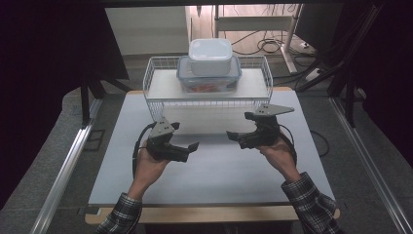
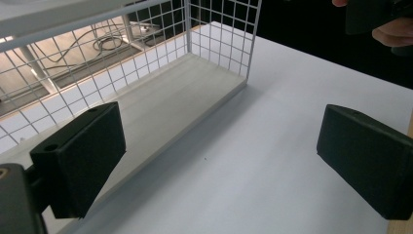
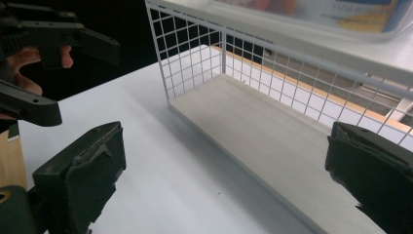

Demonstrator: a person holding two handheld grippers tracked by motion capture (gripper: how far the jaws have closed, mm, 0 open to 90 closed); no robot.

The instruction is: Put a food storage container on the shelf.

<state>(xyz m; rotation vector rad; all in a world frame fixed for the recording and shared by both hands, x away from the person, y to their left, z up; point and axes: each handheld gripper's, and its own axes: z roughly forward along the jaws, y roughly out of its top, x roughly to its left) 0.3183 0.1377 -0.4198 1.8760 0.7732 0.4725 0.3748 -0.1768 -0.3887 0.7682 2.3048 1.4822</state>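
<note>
A white wire shelf [image 1: 209,95] on a white table [image 1: 204,170], just beyond the grippers, carrying stacked food containers [image 1: 210,66].

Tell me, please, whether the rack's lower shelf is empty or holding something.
Empty: the lower shelf shows bare pale board in both gripper views; the containers sit on top.

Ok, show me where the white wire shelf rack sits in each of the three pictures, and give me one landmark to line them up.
High view: the white wire shelf rack stands at the far middle of the table, with stacked containers on its top shelf.
Left gripper view: upper left, beyond the left jaw, its bottom shelf bare.
Right gripper view: upper right, running down toward the right jaw.
Shared landmark: the rack's pale bottom shelf board, resting on the white tabletop.
</note>
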